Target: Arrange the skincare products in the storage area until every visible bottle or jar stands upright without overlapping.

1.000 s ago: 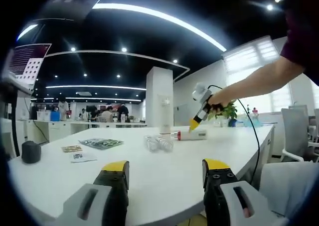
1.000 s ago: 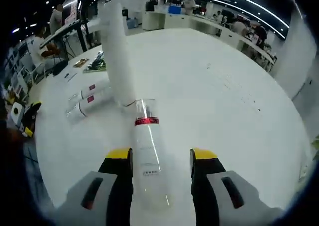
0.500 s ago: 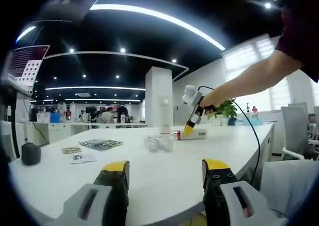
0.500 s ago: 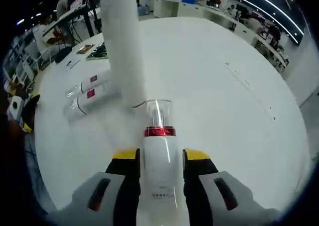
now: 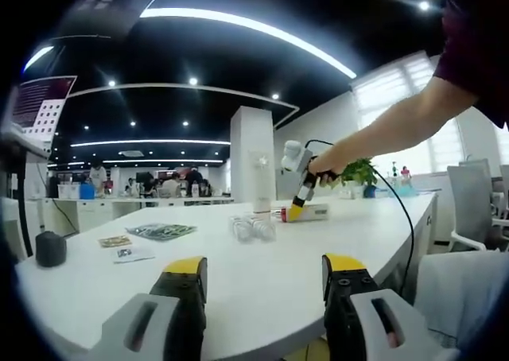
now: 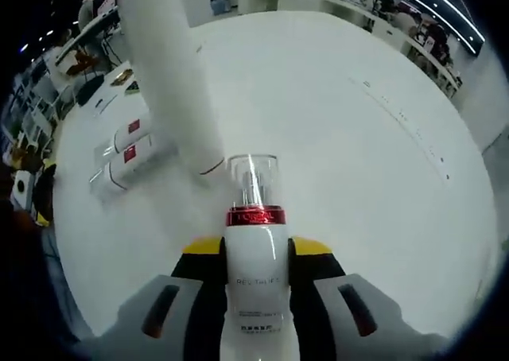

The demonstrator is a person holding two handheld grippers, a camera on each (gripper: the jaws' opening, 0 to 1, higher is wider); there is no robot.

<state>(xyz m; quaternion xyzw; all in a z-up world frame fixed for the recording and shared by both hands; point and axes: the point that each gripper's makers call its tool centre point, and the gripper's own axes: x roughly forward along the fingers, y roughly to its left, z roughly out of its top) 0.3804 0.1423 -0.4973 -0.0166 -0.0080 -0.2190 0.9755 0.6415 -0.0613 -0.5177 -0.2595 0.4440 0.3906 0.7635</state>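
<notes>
My right gripper [image 6: 254,246] is shut on a white bottle [image 6: 254,285] with a red band and a clear cap, which points away from me. In the left gripper view the right gripper [image 5: 295,212] holds that bottle [image 5: 312,212] lying level, low over the white table [image 5: 238,281]. A tall white bottle [image 6: 169,83] stands upright just beyond it. Two small bottles with red labels [image 6: 127,150] lie side by side on the table; they are also seen as the lying bottles [image 5: 253,228]. My left gripper [image 5: 264,267] stands open, nothing between its jaws, near the table's front edge.
A black object [image 5: 49,248], some cards [image 5: 121,245] and a leaflet [image 5: 161,229] lie at the table's left. A potted plant [image 5: 362,174] stands at the far end, a chair [image 5: 477,218] beyond the right edge. People stand at a far counter [image 5: 143,196].
My right gripper's jaws have closed in onto the red-banded bottle. In the left gripper view the right gripper and the arm have moved a little to the left. The left gripper has stayed still.
</notes>
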